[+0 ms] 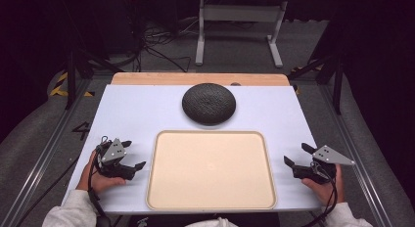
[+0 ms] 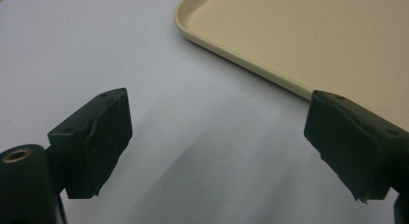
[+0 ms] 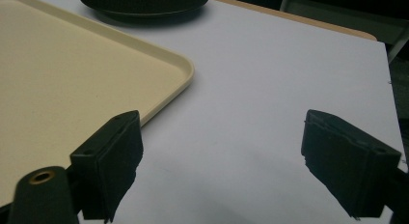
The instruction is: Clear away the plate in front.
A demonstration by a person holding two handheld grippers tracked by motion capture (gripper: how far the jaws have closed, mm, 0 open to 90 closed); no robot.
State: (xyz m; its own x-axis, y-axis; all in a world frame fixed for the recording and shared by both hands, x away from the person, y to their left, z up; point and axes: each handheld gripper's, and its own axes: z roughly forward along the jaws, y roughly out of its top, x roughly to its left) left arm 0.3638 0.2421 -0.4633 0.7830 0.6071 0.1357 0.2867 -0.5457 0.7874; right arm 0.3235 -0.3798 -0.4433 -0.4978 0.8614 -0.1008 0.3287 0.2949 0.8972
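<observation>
A beige tray [image 1: 211, 202] lies empty at the table's front middle. Behind it rests a dark round dome-shaped object [image 1: 209, 103] with a textured surface. My left gripper [image 1: 133, 155] sits left of the tray, held in a hand, open with nothing between its jaws. In the left gripper view, the left gripper [image 2: 219, 144] frames bare table, with the tray's corner [image 2: 193, 33] ahead. My right gripper [image 1: 298, 155] rests right of the tray, open and holding nothing. In the right gripper view, the right gripper [image 3: 222, 161] points past the tray [image 3: 178, 86] toward the dark object [image 3: 144, 2].
The white table surface [image 1: 132, 114] has a wooden strip [image 1: 195, 79] along its far edge. Beyond it stand a white metal frame [image 1: 240, 26] and cables on the floor. Dark stands flank the table on both sides.
</observation>
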